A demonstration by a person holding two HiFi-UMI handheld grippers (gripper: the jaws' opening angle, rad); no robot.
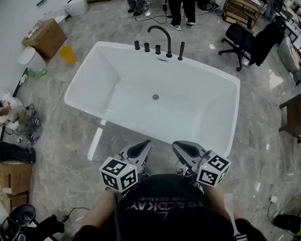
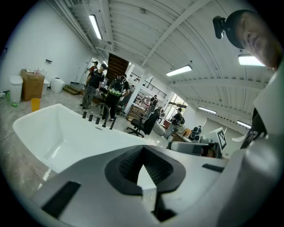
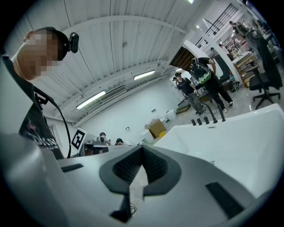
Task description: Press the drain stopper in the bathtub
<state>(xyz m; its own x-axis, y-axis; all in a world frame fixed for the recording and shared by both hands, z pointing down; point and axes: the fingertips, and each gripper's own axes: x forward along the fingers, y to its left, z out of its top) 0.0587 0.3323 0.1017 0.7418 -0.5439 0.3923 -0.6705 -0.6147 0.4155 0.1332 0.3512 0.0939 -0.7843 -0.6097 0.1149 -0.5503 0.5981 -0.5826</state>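
Two grippers low in centre of head view, side by side: my left gripper (image 1: 141, 148), my right gripper (image 1: 182, 148). Both clenched, jaws together, nothing between them. White tub (image 1: 113, 76) fills middle of frame; both grippers hover just short of its near rim. Stopper (image 1: 155, 97), small round metal disc, sits at centre of tub floor, well apart from both grippers. Black faucet (image 1: 162, 37) on far rim.
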